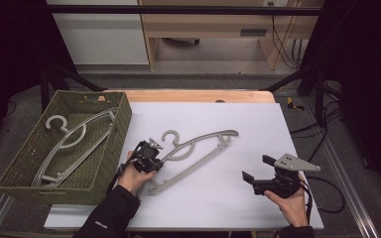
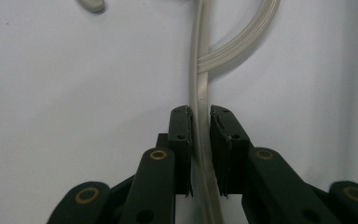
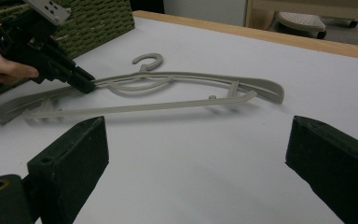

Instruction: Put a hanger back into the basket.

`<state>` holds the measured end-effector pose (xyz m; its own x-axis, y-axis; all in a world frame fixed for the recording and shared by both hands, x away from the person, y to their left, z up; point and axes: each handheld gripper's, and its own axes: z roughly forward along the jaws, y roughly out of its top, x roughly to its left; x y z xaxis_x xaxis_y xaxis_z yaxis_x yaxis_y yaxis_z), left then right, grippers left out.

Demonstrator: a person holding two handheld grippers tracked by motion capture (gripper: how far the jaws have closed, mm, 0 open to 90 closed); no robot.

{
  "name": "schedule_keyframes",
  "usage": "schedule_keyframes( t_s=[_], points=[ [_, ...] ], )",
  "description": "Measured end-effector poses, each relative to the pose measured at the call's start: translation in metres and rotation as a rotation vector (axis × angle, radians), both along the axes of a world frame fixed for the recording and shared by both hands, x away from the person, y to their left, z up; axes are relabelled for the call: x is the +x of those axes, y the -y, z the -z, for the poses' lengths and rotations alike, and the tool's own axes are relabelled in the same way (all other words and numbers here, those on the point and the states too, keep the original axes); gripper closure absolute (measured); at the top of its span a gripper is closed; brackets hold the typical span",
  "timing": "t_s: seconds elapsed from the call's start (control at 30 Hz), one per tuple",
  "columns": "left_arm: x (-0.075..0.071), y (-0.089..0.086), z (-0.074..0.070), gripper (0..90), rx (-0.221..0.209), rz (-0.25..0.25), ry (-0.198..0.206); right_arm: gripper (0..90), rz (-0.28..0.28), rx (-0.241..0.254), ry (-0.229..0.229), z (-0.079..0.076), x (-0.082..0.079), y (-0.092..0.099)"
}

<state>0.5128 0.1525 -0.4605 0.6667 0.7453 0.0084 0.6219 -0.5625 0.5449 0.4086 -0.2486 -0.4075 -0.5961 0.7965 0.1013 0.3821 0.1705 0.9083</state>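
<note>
Left tool (image 1: 155, 161) clamps narrow on the hanger (image 1: 198, 148), mid-surface, on the arm at 7 o'clock of its hook; likely a lift toward the basket (image 1: 121, 124) at 9 o'clock, holding 1 hanger. Right tool (image 1: 257, 169) waits wide, empty, at 4 o'clock.

Left claw (image 1: 151, 161) low, forearm angled in from below, jaws drawn nearly together, pointing right. Right claw (image 1: 257, 168) hovers level, jaws spread wide, aimed left, hand gripping from beneath.
</note>
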Motion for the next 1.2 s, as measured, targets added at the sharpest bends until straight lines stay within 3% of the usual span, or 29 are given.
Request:
schedule_keyframes(
  t_s=[0.37, 0.57, 0.63, 0.87, 1.0, 1.13, 1.2],
  points=[
    [-0.001, 0.002, 0.0, 80.5, 0.007, -0.015, 0.01, 5.8, -0.001, 0.003, 0.0, -0.001, -0.001, -0.001],
    [-0.003, -0.005, 0.002, 81.7, -0.062, -0.027, 0.02, 5.6, -0.007, -0.002, -0.002, -0.001, -0.001, 0.001],
    [-0.003, -0.006, -0.001, 81.9, -0.096, -0.024, 0.0, 5.6, -0.002, 0.002, 0.002, -0.002, -0.001, 0.002],
    [-0.014, -0.012, -0.018, 82.8, -0.177, -0.019, 0.059, 5.8, 0.0, 0.008, 0.001, -0.001, -0.001, 0.002],
    [-0.02, -0.012, -0.026, 83.0, -0.19, -0.009, 0.093, 5.9, 0.002, 0.012, 0.001, -0.002, -0.002, 0.003],
    [-0.024, -0.014, -0.034, 83.3, -0.245, -0.01, 0.102, 5.9, -0.004, 0.006, 0.004, -0.003, -0.002, 0.004],
    [-0.026, -0.015, -0.038, 83.4, -0.253, -0.004, 0.117, 5.9, -0.003, 0.006, 0.004, -0.003, -0.002, 0.004]
  ],
)
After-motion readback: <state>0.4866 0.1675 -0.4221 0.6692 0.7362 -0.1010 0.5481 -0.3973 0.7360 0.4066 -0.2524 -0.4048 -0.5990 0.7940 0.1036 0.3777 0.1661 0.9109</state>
